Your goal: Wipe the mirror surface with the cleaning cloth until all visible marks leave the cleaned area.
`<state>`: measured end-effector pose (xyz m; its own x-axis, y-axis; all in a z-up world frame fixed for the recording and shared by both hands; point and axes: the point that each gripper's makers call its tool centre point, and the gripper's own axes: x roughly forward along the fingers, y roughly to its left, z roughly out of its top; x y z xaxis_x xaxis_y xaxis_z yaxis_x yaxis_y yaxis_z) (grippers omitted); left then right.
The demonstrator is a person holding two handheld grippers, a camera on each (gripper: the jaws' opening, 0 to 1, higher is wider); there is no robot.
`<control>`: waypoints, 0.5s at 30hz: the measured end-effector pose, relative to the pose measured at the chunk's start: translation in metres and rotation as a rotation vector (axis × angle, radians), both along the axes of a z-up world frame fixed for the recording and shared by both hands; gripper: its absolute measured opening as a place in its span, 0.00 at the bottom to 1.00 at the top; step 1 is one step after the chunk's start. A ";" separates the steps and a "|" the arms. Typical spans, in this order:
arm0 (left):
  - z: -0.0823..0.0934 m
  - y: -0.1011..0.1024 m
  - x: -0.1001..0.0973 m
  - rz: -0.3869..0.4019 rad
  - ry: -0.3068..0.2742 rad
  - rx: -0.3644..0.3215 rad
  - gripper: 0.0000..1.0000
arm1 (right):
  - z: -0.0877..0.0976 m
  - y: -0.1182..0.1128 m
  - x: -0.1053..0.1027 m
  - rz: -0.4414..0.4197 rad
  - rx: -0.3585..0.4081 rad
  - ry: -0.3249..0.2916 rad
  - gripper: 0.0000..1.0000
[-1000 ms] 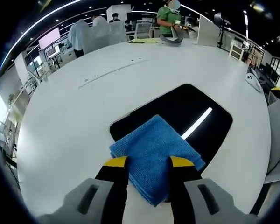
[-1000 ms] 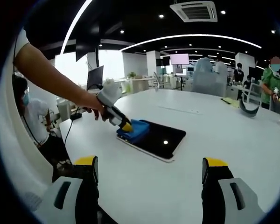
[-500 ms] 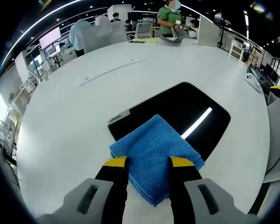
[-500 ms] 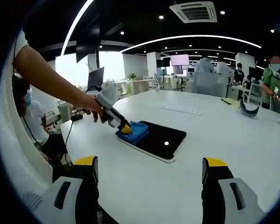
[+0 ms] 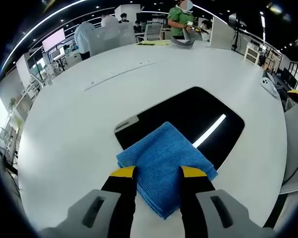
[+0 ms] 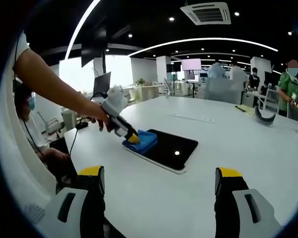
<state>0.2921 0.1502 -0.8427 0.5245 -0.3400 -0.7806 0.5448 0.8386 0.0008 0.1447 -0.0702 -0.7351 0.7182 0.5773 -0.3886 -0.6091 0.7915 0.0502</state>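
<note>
Open-plan office space with dark ceilings, strip lights and several standing people surrounds a large, round-edged white bench [image 5: 64,134] with a smooth matte top. Near the middle of it lies a flat rectangular mirror with rounded corners and a thin pale border [image 5: 188,116], its glossy surface reading almost black and reflecting one bright ceiling strip, which makes any remaining smears hard to judge from here. A folded blue microfibre cleaning cloth [image 5: 164,161], soft and finely ribbed, lies over the mirror's near corner and spills past its edge onto the bench. The left gripper [image 5: 158,172] presses down on this cloth with its yellow-tipped black jaws set fairly close together, one on each side of the fold; they seem to pin or pinch the cloth, though whether they truly clamp it I cannot tell. Seen from the right gripper view, a person's bare forearm reaches across and the hand [image 6: 97,115] angles the left gripper [image 6: 130,137] steeply down onto the cloth [image 6: 143,140] at the mirror's [image 6: 171,148] near end, a posture that suits pushing the pad along the glass. The right gripper [image 6: 158,181] hangs well apart from the mirror above bare bench, jaws spread wide and holding nothing, probably kept out of the way. Most of the glass looks uncovered by the cloth, so I judge the wiping unfinished.
</note>
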 end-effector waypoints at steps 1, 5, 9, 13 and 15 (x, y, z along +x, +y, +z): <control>0.000 0.000 -0.001 0.000 0.000 0.000 0.32 | 0.000 0.000 0.000 0.000 0.000 0.000 0.92; 0.001 0.000 -0.004 0.000 -0.002 -0.002 0.32 | 0.001 0.000 -0.001 0.000 0.002 -0.005 0.92; 0.001 0.000 -0.006 -0.001 -0.005 -0.004 0.32 | 0.000 0.000 -0.002 -0.005 0.004 -0.004 0.92; 0.000 0.000 -0.008 -0.012 -0.005 -0.005 0.32 | -0.001 0.000 -0.005 -0.003 0.006 0.001 0.92; 0.001 0.000 -0.009 -0.015 -0.005 -0.005 0.32 | -0.002 0.000 -0.005 -0.004 0.003 0.001 0.92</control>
